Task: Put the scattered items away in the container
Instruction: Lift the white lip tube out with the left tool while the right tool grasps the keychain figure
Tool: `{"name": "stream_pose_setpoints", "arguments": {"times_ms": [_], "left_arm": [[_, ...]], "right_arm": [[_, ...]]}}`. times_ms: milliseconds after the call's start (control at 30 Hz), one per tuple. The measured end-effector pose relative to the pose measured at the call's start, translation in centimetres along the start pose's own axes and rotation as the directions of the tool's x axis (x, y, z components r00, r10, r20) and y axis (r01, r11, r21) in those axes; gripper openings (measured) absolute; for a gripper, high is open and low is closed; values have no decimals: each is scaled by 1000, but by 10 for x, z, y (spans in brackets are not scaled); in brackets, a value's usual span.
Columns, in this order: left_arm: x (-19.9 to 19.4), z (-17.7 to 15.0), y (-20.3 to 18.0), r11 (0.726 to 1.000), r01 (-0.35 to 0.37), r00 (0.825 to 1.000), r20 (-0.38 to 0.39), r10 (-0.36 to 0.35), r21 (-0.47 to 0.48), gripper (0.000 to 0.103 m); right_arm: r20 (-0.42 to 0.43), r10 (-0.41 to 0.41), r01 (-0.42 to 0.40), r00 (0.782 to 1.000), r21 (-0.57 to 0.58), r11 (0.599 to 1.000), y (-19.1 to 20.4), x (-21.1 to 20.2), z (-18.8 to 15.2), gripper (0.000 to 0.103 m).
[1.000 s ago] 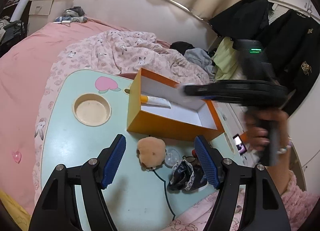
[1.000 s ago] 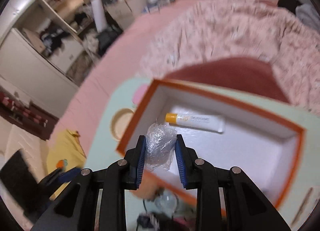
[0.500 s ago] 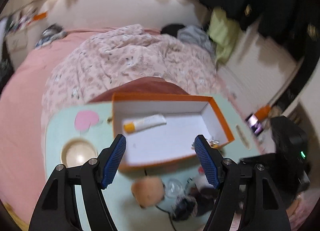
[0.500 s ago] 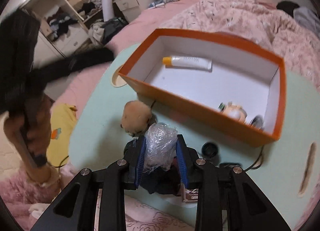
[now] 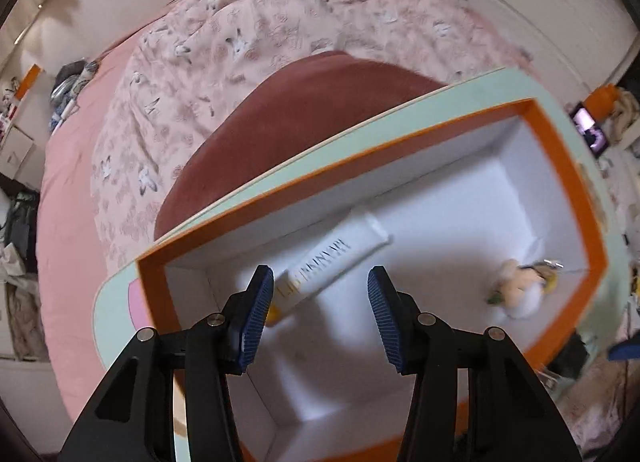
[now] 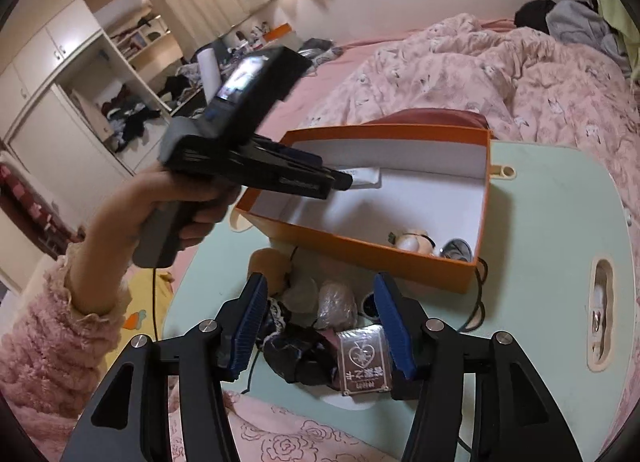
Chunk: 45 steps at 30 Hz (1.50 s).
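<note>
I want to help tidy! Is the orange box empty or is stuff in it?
Not empty. The orange box holds a white tube lying flat on its floor and a small plush charm near one corner. Most of its floor is bare.

The left gripper [image 5: 320,308] is being brought over the orange box [image 5: 568,166], above the white tube [image 5: 332,266], its jaws having just been closing on nothing. The crumpled plastic wrap [image 6: 337,302] is being released onto the table [image 6: 552,222] as the right gripper [image 6: 320,320] jaws have just been opening.
</note>
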<state>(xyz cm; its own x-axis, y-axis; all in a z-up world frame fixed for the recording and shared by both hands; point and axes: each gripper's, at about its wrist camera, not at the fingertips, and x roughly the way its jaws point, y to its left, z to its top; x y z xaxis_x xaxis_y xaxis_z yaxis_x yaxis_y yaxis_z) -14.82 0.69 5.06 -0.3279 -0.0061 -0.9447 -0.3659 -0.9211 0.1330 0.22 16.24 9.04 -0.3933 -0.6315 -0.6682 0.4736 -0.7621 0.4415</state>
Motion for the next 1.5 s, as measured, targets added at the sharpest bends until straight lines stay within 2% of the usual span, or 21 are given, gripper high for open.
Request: {"name": "stream_pose_setpoints", "arguments": {"times_ms": [33,100,233,367,567,633,733,800,867,967,1033,1100,1167,1233,1333,1400,1500], "left_arm": [[2,1,-2,999,-32,999,8,32,9,51],[4,1,-5,998,-53,999,9,52,22,51],[9,-6,-15,996,-45,998,-48,49,83,31],[9,-9,-24,987,-86,995,-29,91,138,31],[7,-8,-19,994,-38,999,-2,39,101,27],[3,-9,-15,997,9,1000,11,-10,75,23],[-20,-13,-8,998,53,994,91,-57,41,21],[-48,-18,-3,996,83,983,163,-86,25,21],[-76,-26,2,990,142,964,228,-140,8,21],[-116,-53,8,975,220,923,322,-211,10,21],[-133,-80,10,966,259,900,361,-244,7,21],[-135,-108,14,958,287,892,364,-266,-4,21],[-129,-132,17,956,293,895,358,-266,-21,21],[-117,-160,18,954,296,902,345,-259,-57,21],[-103,-188,16,954,284,914,327,-240,-94,21],[-96,-203,14,954,282,918,318,-237,-103,21],[-88,-216,9,956,282,922,301,-245,-83,21]], "right_arm": [[0,4,-4,1000,4,1000,-2,-1,-1,55],[-5,12,-12,1000,9,1000,-4,-1,-2,55],[-13,25,-25,1000,15,1000,-5,1,-5,55],[-17,33,-32,999,22,999,-6,3,-6,55],[-21,32,-31,999,43,999,-10,5,-7,55],[-16,30,-29,999,46,999,-10,3,-7,55],[-2,21,-21,1000,51,998,-12,-2,-5,55],[7,13,-14,1000,54,998,-12,-5,-3,55],[13,2,-2,1000,52,999,-13,-9,1,55],[19,-20,19,1000,40,999,-13,-18,17,55],[-7,-60,60,998,24,998,-13,-20,38,55],[-55,-113,114,992,11,993,-16,-14,60,55],[-141,-151,151,978,-12,989,-19,3,81,55],[-265,-159,160,951,-20,987,-25,32,98,55],[-420,-177,191,890,-9,982,-35,74,108,55],[-479,-234,247,846,-37,968,-38,94,111,55],[-539,-283,299,793,-61,952,-42,114,110,55]]}}
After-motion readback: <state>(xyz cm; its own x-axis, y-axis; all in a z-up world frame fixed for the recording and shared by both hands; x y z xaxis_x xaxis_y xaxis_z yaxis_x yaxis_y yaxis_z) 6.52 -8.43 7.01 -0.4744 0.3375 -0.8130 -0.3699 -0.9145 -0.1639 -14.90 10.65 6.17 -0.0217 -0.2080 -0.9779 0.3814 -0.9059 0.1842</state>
